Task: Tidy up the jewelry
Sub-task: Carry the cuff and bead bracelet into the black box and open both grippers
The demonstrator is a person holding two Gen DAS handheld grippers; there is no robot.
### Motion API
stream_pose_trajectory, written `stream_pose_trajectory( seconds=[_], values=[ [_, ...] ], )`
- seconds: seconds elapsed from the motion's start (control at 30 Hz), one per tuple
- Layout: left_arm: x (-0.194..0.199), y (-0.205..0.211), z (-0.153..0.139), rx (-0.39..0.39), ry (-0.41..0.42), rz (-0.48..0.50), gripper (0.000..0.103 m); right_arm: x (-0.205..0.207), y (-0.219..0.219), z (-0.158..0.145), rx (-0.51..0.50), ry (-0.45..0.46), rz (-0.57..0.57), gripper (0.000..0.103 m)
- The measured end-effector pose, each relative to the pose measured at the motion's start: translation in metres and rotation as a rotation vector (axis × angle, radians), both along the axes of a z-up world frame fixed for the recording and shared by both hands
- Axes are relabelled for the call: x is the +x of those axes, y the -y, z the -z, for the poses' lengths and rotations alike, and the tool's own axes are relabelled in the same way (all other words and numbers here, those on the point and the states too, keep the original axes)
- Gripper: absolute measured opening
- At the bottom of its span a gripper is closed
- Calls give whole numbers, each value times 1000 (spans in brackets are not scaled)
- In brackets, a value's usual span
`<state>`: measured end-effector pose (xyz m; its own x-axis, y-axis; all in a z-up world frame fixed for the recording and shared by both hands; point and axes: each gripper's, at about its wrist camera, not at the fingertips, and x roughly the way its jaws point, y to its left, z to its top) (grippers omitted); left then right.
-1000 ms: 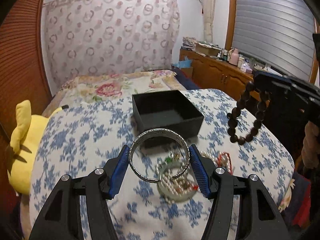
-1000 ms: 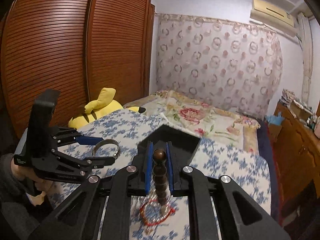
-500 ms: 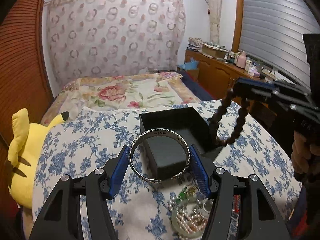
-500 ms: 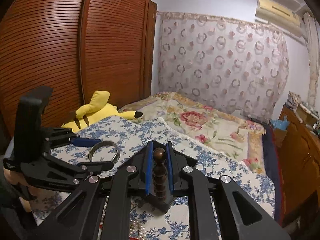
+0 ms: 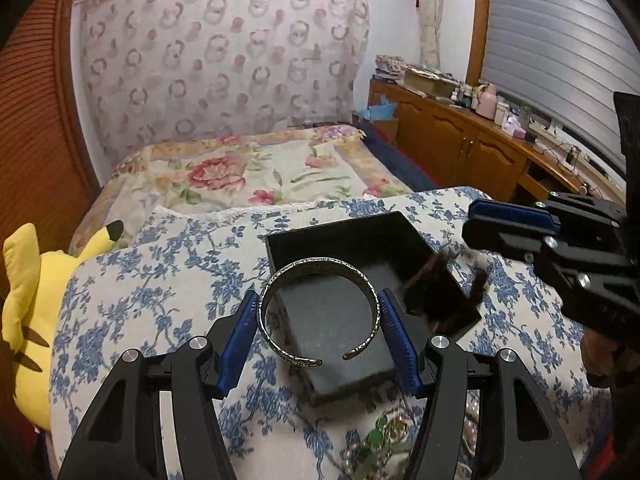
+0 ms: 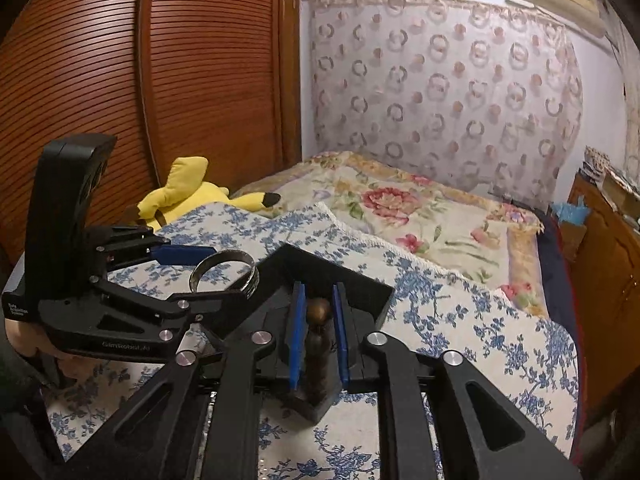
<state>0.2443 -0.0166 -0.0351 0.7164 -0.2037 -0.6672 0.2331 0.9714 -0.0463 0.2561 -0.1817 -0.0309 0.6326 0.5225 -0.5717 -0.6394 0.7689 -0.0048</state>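
Silver cuff bangle (image 5: 319, 312) is sitting flat between the blue pads of the left gripper (image 5: 319, 330), pinched across its width, open gap facing back toward the camera, hovering over the near half of the black box (image 5: 362, 240). Reads as rigid thin metal, light, smooth and probably slippery on the rim; being an open C it's likely flexing a bit if squeezed hard across the gap, so the current hold on the two side arcs looks right, with moderate force only. Left jaws are standing wide, spread just to the bangle's diameter and closed onto it. Right gripper (image 6: 319, 332) is clamping a dark wooden bead bracelet (image 6: 318, 336): jaws nearly together, one round bead showing at the tips and more beads running back between the pads. In the left view the hanging loop (image 5: 444, 292) is motion-blurred over the box's right edge, so I can't tell whether it's touching the foam floor. Beads are hard but the string is limp, so it's swinging and draping rather than holding shape; I'd expect it to pool once let go. Box is resting on the blue floral cloth (image 5: 160, 280) covering the bed. More jewellery (image 5: 376, 440), green stones and pearls, is lying on the cloth just in front of the box. Yellow plush toy (image 5: 24, 312) is off to the left, well apart.
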Motion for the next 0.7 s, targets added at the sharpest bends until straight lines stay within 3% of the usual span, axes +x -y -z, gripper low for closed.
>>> stream_pose_trajectory(
  seconds=[0.1,0.4,0.7],
  values=[
    [8,4,3,5,-7,9,58,2,4,3,-6,-9,7,32],
    [28,14,14,31,-31,15,58,-3,20,10,-4,-9,46,34],
    [25,13,8,21,-16,19,58,-11,35,16,8,-25,70,35]
  ],
)
